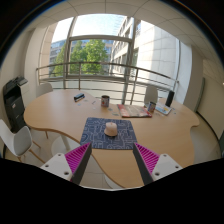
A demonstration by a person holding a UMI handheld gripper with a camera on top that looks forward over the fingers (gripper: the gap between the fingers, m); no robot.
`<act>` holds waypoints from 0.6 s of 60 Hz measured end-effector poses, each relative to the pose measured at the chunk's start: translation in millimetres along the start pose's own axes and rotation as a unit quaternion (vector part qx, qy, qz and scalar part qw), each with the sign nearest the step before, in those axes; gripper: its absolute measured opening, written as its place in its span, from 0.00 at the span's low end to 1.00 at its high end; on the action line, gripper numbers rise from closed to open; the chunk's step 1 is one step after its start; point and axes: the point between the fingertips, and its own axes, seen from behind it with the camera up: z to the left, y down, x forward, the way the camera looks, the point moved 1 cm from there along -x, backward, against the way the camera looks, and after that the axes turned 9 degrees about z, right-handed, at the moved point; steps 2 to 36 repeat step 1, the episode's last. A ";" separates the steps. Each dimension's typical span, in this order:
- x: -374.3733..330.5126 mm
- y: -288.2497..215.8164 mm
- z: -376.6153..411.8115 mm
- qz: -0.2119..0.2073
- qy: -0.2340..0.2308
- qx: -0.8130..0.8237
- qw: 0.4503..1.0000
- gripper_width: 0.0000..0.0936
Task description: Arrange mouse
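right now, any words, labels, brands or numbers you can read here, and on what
None can be read.
The mouse on the dark patterned mat: no mark shows.
The magazine or papers beyond it: print too small to read.
The open gripper bears no label on its pink pads.

A wide wooden table with rounded edges is filling the room ahead of the gripper. White chairs are standing around it, on the left and close below. Behind the table big windows are letting in bright daylight, and a railing is running across them. Outside, a tall building and green trees are showing. A dark cabinet is standing far left.
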 end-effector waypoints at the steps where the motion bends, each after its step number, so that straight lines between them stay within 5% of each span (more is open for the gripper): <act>1: -0.7 0.3 -0.2 -0.001 0.000 -0.001 1.000 0.90; 36: -0.7 0.3 -0.2 -0.001 0.000 -0.001 1.000 0.90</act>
